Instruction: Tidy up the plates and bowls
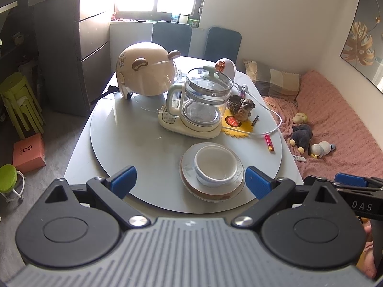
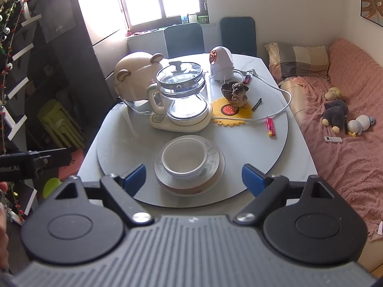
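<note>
A white bowl (image 1: 215,165) sits in a stack of plates (image 1: 190,179) on the grey turntable (image 1: 134,131) near the table's front edge. The same bowl (image 2: 184,159) and plates (image 2: 216,165) show in the right wrist view. My left gripper (image 1: 190,181) hangs open just in front of the stack, blue pads wide apart, nothing between them. My right gripper (image 2: 193,178) is open too, its pads on either side of the stack but short of it. The right gripper's side (image 1: 352,186) shows at the left wrist view's right edge.
Behind the stack stand a glass kettle (image 2: 182,95) on its base, a cream helmet (image 2: 134,79), a dog figurine (image 2: 239,94) on a sunflower mat, a white cable and a lighter (image 2: 270,128). A pink-covered bed (image 2: 347,119) runs along the right; green stools (image 1: 21,102) are left.
</note>
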Motion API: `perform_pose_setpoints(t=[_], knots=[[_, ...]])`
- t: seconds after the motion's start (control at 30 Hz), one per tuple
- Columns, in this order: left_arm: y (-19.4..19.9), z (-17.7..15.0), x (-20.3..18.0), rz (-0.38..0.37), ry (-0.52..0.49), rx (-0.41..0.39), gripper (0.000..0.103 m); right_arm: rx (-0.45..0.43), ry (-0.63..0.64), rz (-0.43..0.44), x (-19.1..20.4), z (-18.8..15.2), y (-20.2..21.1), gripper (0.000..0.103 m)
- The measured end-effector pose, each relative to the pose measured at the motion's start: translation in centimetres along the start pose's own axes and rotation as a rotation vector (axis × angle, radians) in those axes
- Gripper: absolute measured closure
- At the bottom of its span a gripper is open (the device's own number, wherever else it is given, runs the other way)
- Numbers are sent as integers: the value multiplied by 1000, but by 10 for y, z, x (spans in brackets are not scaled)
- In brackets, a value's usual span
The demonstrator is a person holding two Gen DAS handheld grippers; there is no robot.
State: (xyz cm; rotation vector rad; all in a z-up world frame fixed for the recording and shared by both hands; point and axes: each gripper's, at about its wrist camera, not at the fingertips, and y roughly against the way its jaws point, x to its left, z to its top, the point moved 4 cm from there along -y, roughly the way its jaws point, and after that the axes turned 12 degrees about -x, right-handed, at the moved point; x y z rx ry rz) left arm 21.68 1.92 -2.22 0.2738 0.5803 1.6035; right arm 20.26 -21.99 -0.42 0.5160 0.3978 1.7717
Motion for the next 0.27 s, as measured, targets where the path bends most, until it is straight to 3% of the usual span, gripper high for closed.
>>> perform_pose_setpoints(t=[0.27], knots=[[1, 0, -2, 1, 1, 2, 4, -6, 6, -3, 2, 0, 5, 14]])
